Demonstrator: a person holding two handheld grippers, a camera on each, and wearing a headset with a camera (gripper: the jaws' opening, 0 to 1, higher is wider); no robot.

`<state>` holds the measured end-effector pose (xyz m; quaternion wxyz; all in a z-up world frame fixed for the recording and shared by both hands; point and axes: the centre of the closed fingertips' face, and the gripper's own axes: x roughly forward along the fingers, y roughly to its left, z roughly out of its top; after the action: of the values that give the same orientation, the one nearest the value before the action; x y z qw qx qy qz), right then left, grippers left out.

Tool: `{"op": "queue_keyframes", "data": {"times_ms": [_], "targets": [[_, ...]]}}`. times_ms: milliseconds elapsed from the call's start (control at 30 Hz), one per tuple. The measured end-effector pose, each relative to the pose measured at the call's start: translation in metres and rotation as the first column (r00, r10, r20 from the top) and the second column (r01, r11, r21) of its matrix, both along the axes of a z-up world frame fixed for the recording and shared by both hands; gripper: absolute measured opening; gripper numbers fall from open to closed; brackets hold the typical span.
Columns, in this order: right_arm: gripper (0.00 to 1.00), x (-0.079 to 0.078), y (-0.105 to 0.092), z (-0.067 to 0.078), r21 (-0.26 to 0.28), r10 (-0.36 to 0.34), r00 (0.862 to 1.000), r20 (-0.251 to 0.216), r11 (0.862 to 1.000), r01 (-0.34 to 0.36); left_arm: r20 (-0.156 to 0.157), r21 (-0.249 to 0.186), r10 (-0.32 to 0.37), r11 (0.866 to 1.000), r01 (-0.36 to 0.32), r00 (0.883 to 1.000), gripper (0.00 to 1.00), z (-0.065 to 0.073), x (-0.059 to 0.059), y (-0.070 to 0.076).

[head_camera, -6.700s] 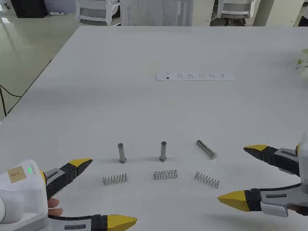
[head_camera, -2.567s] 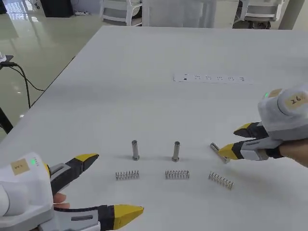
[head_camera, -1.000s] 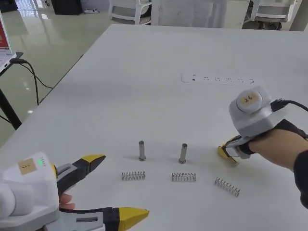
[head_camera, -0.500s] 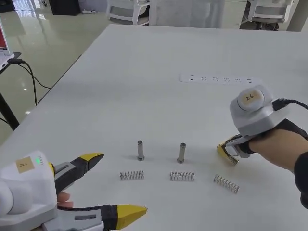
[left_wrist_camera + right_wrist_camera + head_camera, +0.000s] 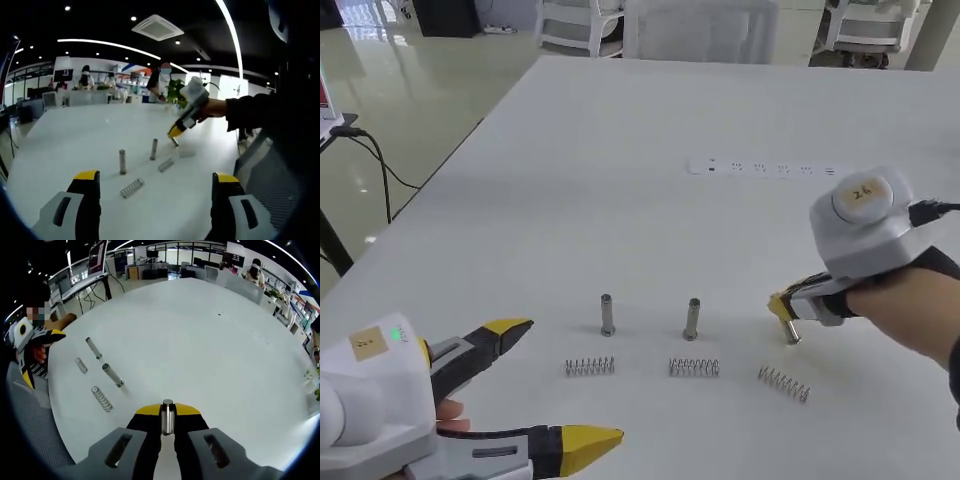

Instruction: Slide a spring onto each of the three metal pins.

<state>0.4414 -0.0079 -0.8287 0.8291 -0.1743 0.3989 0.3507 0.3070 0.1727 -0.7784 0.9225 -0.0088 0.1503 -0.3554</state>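
White counter [image 5: 620,150]: right tongs [image 5: 788,308] clamp the short silver metal pin [image 5: 167,417], likely for threading a coiled wire spring [image 5: 783,383]; left tongs [image 5: 570,381] gape wide.

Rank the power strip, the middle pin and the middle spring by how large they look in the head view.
1. power strip: longest, though farthest.
2. middle spring and middle pin: nearly alike, so unranked.
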Motion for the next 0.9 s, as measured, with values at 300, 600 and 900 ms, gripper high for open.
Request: {"op": "queue_keyframes", "data": {"times_ms": [300, 600, 900], "targets": [[0.05, -0.004, 0.001, 0.005, 0.012, 0.001, 1.0, 0.008, 1.0, -0.002, 0.006, 0.001, 0.0, 1.0, 0.0, 1.0, 0.89, 0.002, -0.001, 0.0], [0.05, -0.011, 0.0, 0.007, 0.009, 0.002, 1.0, 0.006, 1.0, -0.002, 0.01, 0.005, 0.003, 1.0, -0.003, 1.0, 0.89, 0.004, -0.002, 0.002], [0.05, -0.016, -0.004, 0.006, 0.013, 0.004, 1.0, 0.005, 1.0, -0.004, 0.013, 0.006, 0.006, 1.0, -0.006, 1.0, 0.89, 0.005, -0.004, 0.002]]}}
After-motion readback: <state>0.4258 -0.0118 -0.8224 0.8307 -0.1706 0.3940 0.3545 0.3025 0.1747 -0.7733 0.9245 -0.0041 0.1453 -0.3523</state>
